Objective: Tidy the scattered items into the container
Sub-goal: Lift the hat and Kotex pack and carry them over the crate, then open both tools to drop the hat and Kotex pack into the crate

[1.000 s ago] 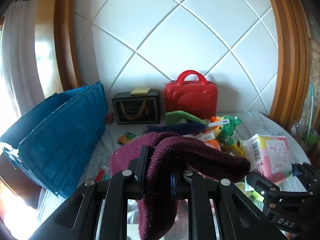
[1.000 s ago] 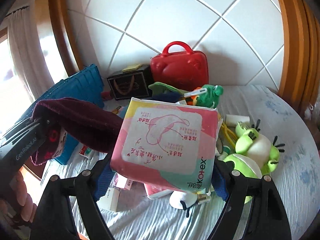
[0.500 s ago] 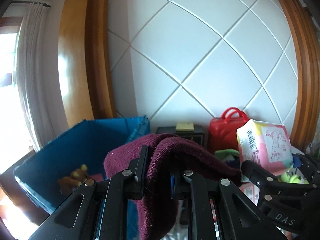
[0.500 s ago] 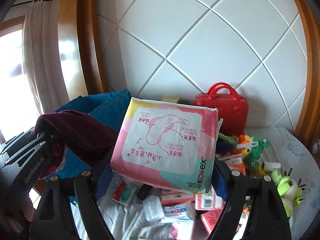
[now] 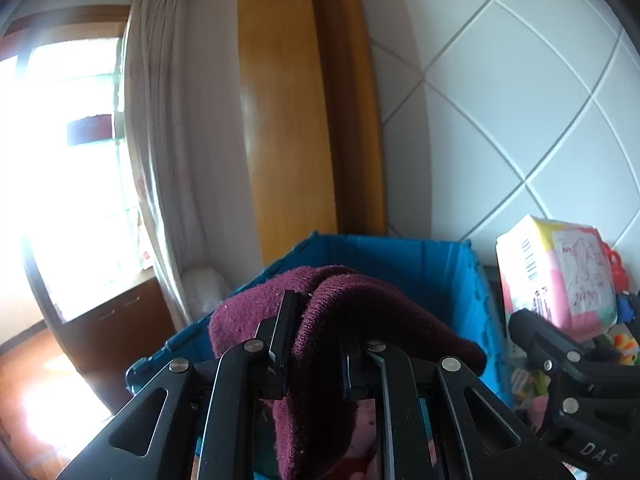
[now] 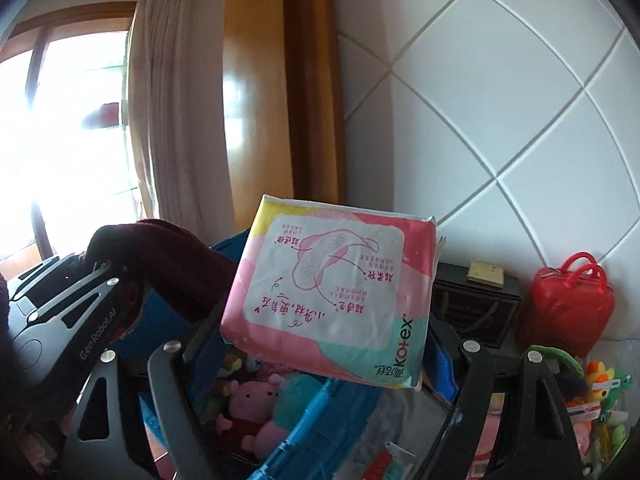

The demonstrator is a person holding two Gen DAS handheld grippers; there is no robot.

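My left gripper (image 5: 316, 344) is shut on a maroon knit hat (image 5: 344, 308) and holds it over the blue crate (image 5: 400, 256). My right gripper (image 6: 324, 344) is shut on a pink pad package (image 6: 332, 296), held above the crate's near edge (image 6: 304, 432). The package also shows at the right of the left wrist view (image 5: 556, 272). The hat and left gripper show at the left of the right wrist view (image 6: 160, 256). Soft toys, one a pink pig (image 6: 256, 404), lie inside the crate.
A red case (image 6: 568, 304) and a black box (image 6: 476, 300) stand against the white tiled wall. Plush toys (image 6: 600, 392) and small packets lie on the surface to the right. A wooden frame, curtain and bright window are to the left.
Both grippers have swung left with their loads, from over the cluttered surface to above the blue crate. The red case and toys have slid to the right edge of both views.
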